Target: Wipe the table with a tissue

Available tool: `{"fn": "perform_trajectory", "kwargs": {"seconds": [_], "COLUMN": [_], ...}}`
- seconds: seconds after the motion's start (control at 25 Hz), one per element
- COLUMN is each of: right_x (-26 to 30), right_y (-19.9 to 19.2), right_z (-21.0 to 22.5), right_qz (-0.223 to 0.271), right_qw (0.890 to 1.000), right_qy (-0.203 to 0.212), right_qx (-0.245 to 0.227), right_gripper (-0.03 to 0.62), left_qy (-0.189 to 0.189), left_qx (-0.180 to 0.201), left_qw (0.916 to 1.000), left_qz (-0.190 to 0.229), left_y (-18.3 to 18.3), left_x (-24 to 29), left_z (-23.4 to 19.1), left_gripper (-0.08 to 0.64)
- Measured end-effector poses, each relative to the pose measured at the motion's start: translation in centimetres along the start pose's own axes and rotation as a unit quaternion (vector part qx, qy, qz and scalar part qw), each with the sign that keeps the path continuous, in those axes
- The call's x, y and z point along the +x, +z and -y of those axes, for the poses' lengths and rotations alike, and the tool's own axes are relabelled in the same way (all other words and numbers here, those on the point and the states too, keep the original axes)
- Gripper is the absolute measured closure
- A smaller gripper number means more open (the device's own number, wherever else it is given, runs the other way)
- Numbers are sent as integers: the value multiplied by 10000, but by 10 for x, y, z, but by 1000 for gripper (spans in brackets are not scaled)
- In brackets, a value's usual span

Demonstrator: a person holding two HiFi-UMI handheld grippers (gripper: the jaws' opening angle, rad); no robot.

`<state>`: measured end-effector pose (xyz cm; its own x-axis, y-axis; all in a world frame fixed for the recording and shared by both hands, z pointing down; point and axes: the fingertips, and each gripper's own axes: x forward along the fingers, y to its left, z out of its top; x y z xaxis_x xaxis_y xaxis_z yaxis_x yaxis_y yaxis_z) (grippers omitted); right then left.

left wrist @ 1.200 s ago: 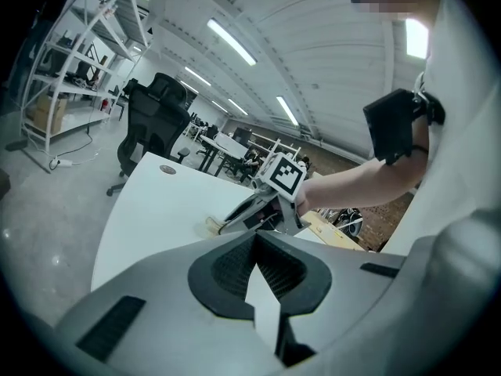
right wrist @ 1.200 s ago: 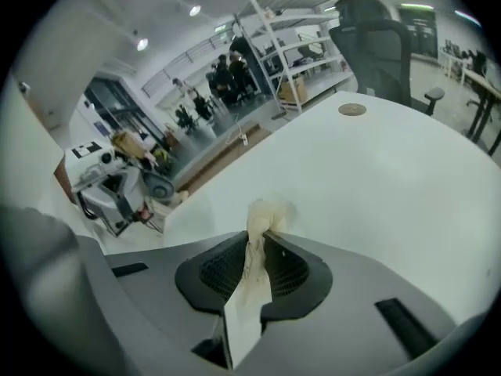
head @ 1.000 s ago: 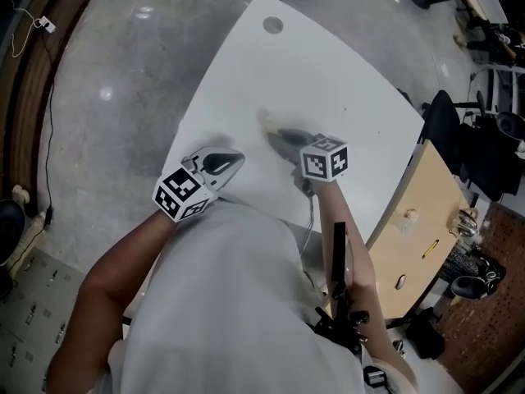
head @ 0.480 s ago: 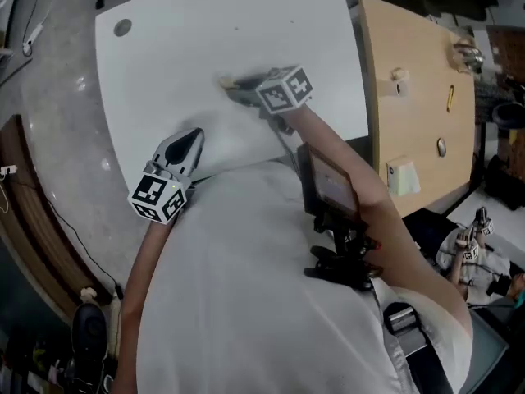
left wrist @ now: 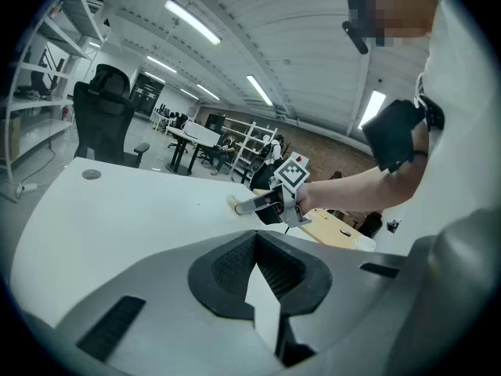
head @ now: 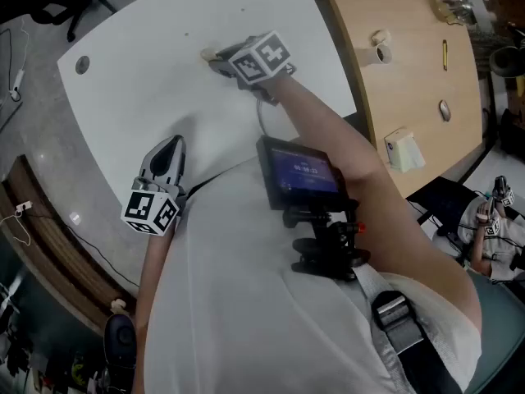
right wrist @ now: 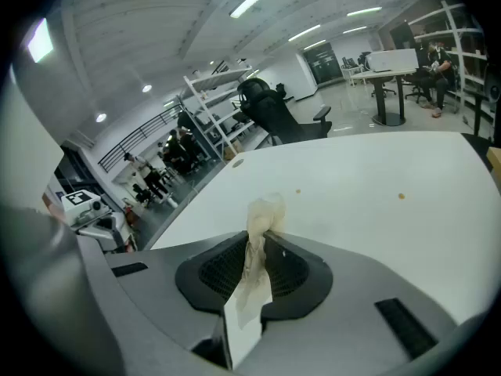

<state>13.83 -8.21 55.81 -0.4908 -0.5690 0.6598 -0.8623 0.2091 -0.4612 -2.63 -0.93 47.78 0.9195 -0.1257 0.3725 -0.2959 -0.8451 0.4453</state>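
In the upper middle of the head view the right gripper point(head: 215, 59) is clamped on a crumpled, pale tissue point(head: 206, 54), whose bunched end sticks out past the jaw tips and lies against the white table point(head: 148, 72). The left gripper point(head: 171, 150) sits at the left of that frame over the table's near edge, well apart from the tissue, its jaws drawn together with nothing between them. Beyond the tissue, in the right gripper view, two small brown specks point(right wrist: 401, 197) mark the tabletop.

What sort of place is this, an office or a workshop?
Probably an open-plan office or lab: a white table, a black office chair, shelving racks and long ceiling strip lights.
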Motion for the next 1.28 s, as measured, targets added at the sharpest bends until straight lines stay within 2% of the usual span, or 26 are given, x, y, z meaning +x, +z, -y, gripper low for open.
{"fn": "perform_trajectory", "kwargs": {"seconds": [0.32, 0.6, 0.8, 1.04, 1.28], "right_x": [3, 23, 31, 72, 78], "right_y": [25, 41, 36, 61, 57], "right_z": [29, 56, 78, 62, 90], "right_qz": [-10, -237, -505, -997, -1760], "right_qw": [9995, 9983, 9939, 9783, 9548], "right_qy": [-277, -387, -762, -1084, -1446], "right_qx": [-133, -353, -612, -1457, -1910], "right_gripper": [531, 531, 531, 531, 531], "left_qy": [253, 457, 478, 807, 922], "left_qx": [-115, -292, -489, -693, -772], "left_qw": [9996, 9985, 9977, 9943, 9925], "left_qz": [-89, -92, -38, 121, 202], "left_y": [-4, -7, -18, -28, -23], "left_x": [-6, 4, 6, -40, -38], "left_z": [8, -11, -6, -27, -33], "left_gripper": [554, 554, 554, 554, 554]}}
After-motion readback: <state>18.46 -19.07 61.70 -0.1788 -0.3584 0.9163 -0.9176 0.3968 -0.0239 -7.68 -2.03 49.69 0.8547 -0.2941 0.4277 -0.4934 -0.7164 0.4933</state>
